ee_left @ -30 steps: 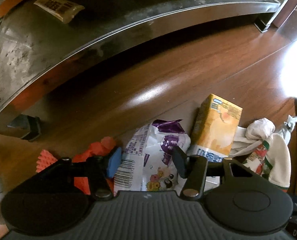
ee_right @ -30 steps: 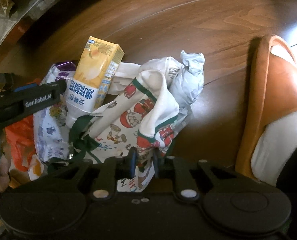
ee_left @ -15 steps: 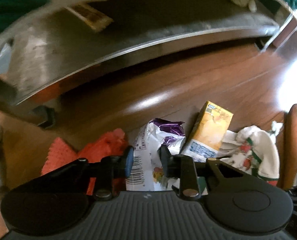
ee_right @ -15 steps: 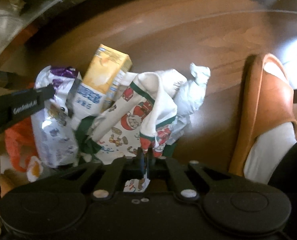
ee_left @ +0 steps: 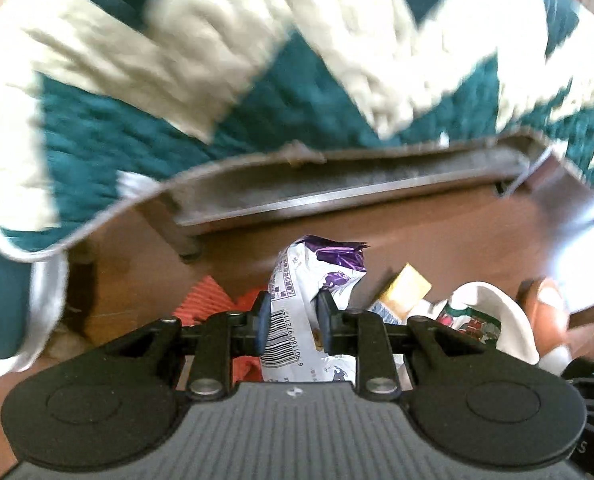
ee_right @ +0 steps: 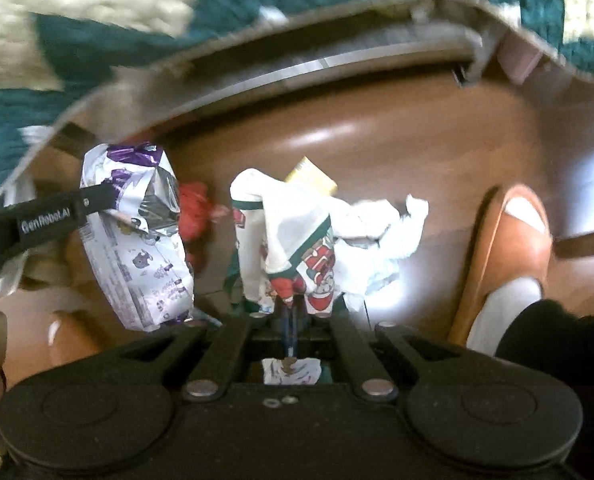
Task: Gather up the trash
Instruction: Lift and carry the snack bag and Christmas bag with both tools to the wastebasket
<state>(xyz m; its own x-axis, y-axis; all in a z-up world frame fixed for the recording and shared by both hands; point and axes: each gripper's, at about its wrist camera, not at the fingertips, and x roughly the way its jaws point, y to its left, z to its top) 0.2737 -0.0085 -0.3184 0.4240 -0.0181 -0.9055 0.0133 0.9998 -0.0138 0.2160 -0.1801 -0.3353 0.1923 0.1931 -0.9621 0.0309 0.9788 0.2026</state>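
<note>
A teal and cream blanket (ee_left: 225, 92) hangs over the wooden floor (ee_right: 377, 128). The left gripper (ee_left: 291, 320) has its fingers clamped on a white and purple snack bag (ee_left: 297, 312), held above the floor. The right gripper (ee_right: 291, 316) has its fingers pressed together on a printed paper wrapper (ee_right: 297, 240), above a yellow carton (ee_right: 313, 174).

The white and purple snack bag (ee_left: 297, 320) carries a barcode with digits reading roughly 6901180972115, though blur leaves some uncertain. In the right wrist view, the black arm of the left gripper (ee_right: 45, 220) bears "GenRobot.AI" in white.
</note>
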